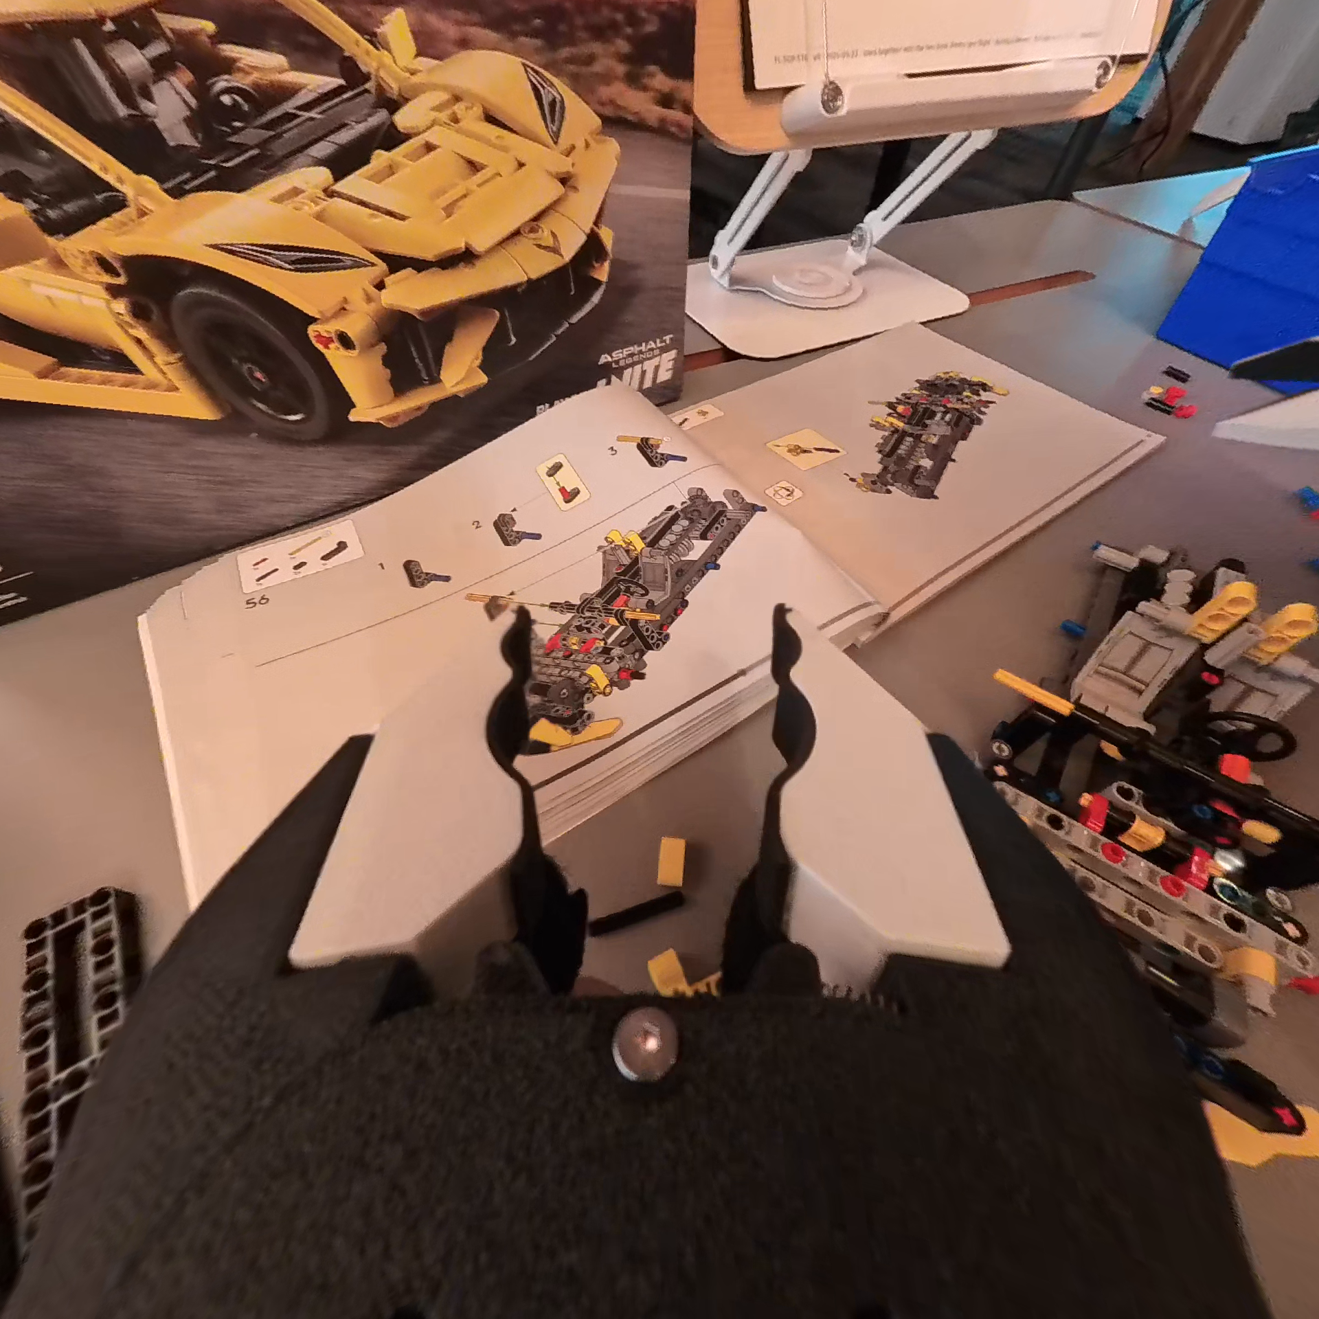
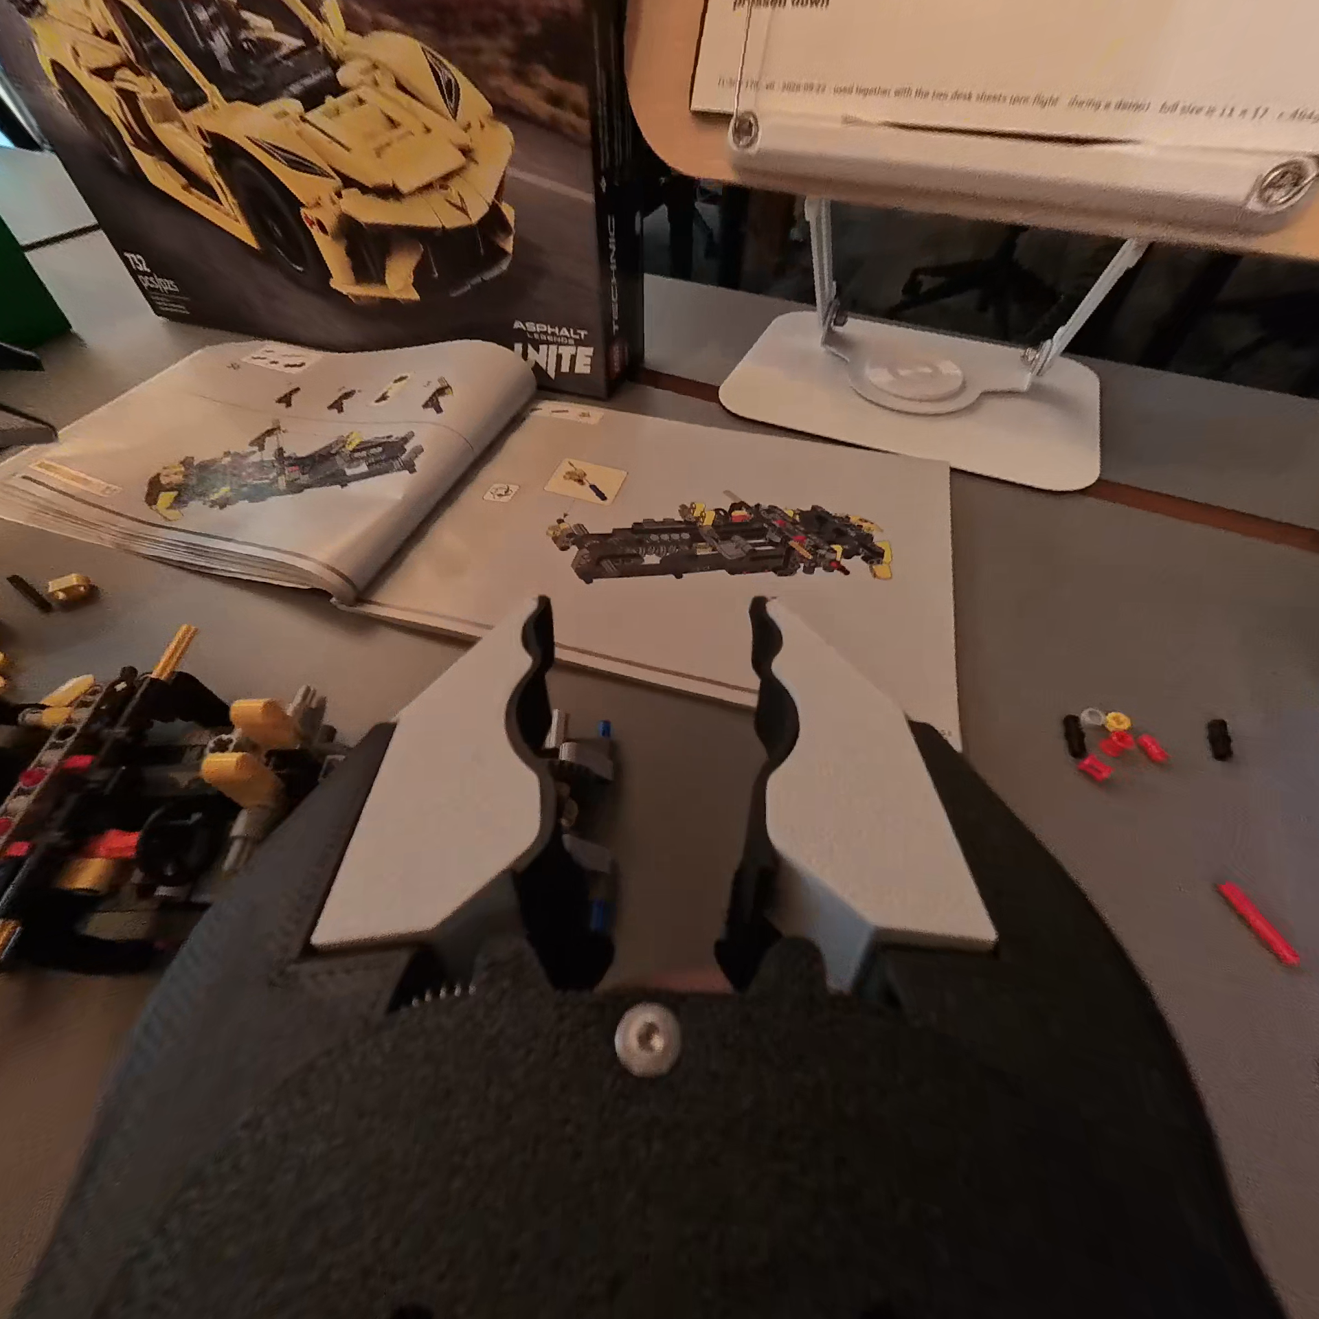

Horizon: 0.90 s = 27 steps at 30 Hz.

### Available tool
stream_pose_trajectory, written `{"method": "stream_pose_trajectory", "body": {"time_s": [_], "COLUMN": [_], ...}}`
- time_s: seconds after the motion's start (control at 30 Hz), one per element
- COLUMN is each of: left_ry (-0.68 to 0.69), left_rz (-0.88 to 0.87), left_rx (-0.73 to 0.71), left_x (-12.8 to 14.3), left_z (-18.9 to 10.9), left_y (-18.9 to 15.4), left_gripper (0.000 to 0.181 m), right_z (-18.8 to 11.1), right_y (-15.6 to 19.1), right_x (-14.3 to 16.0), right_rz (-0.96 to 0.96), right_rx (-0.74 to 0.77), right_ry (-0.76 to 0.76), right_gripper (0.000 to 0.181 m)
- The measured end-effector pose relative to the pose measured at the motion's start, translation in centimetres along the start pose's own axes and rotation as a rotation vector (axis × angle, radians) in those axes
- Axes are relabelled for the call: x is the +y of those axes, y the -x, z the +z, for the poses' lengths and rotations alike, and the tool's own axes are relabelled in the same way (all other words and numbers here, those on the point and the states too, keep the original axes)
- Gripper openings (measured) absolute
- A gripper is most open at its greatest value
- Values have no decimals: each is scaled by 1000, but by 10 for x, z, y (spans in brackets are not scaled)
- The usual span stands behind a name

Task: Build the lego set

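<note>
Partly built chassis lying on the grey surface (image 1: 1035, 400); both tools standing apart and empty.

The chassis (image 1: 1170, 771), a long frame of black and grey beams with yellow connectors, red pins and a black steering wheel, is lying to the right of the left tool (image 1: 646, 628) and to the left of the right tool (image 2: 649, 607), one grey-and-blue end showing between the right tool's jaws. The open instruction booklet (image 1: 457, 592) is lying ahead of both tools, with the set's box (image 1: 285, 235) standing behind it. Only the left wrist view is showing a black perforated frame piece (image 1: 71, 999) to the tool's left and a yellow tile (image 1: 671, 856) with a black axle (image 1: 635, 913) beneath the jaws. Only the right wrist view is showing a loose red axle (image 2: 1256, 924) to the right, near small red and black pins (image 2: 1120, 742).
</note>
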<state>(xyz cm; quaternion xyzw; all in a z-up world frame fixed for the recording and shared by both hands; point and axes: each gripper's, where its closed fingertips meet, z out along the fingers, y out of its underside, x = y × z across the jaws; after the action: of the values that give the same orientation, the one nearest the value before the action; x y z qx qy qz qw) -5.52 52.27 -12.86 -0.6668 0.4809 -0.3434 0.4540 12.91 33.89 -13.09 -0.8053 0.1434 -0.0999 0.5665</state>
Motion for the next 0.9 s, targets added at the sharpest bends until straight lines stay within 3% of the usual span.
{"method": "stream_pose_trajectory", "body": {"time_s": [0.3, 0.57, 0.8, 0.9], "left_ry": [34, 56, 136, 186], "left_rz": [-4, -45, -34, -143], "left_rx": [60, 77, 89, 261], "left_x": [3, 4, 7, 1], "left_z": [-2, -4, -10, -36], "left_y": [-10, -6, 6, -15], "left_gripper": [70, 69, 68, 68], "right_z": [6, 2, -3, -7], "right_y": [-6, -10, 9, 17], "right_x": [17, 7, -9, -17], "right_rz": [32, 50, 89, 60], "right_rx": [4, 7, -72, -81], "right_ry": [44, 12, -33, -57], "right_gripper": [60, 60, 58, 57]}}
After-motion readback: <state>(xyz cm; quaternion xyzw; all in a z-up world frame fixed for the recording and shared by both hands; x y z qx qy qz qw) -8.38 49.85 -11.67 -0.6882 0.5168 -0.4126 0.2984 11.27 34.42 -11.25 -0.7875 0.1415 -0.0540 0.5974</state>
